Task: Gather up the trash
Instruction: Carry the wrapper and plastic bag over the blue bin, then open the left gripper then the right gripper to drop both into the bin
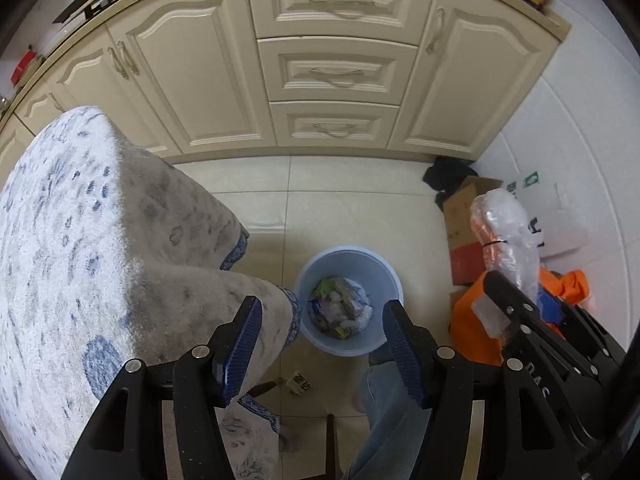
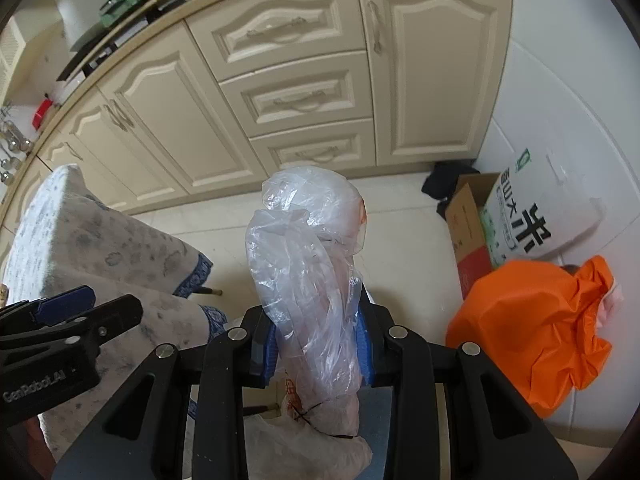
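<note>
A light blue bin stands on the tiled floor, with wrappers and crumpled trash inside. My left gripper hangs above it, pointing down, open, with nothing between its blue pads. My right gripper is shut on a bundle of clear plastic bags that sticks out beyond the fingers. In the left wrist view that bundle is to the right of the bin. A small printed scrap lies on the floor in front of the bin.
A table under a blue-patterned cloth is close on the left. Cream cabinets run along the back. An orange bag, a cardboard box and a white rice sack crowd the right wall. A person's jeans leg stands by the bin.
</note>
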Tool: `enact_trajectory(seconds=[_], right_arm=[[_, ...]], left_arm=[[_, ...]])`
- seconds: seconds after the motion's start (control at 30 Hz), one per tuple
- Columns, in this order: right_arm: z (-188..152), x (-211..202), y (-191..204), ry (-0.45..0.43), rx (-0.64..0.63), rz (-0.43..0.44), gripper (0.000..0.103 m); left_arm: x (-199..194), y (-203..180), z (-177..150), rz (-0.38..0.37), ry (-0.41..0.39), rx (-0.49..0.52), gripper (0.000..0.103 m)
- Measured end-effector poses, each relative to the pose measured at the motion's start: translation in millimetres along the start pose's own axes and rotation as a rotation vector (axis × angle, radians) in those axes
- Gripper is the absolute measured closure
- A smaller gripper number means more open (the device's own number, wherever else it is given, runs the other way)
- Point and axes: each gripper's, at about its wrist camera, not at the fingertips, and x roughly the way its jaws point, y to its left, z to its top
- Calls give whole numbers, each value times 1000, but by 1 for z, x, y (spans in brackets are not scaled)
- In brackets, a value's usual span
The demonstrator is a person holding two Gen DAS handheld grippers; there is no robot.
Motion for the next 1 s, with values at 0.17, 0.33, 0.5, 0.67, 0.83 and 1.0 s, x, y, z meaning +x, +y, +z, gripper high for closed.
enact_trajectory(seconds=[0.17, 0.33, 0.5, 0.67, 0.83, 1.0], right_arm=[[-2, 5, 6, 18, -13, 1, 71], [-1, 8, 21, 25, -34, 16, 71], [0, 3, 41, 25, -70, 43, 69], [3, -14, 51, -52, -85, 53, 47], [7, -29, 53, -131, -84, -26, 17], [10, -36, 50, -136, -59, -5, 15]], left_arm=[[-2, 4, -2, 28, -22, 18, 44], [-13, 7, -19, 28, -39, 31, 44], [-23, 24, -28, 27, -45, 11, 44], [-28, 30, -33, 32, -48, 2, 45], [-36, 40, -36, -3, -52, -18, 45], [-39, 41, -38, 3, -52, -9, 45]])
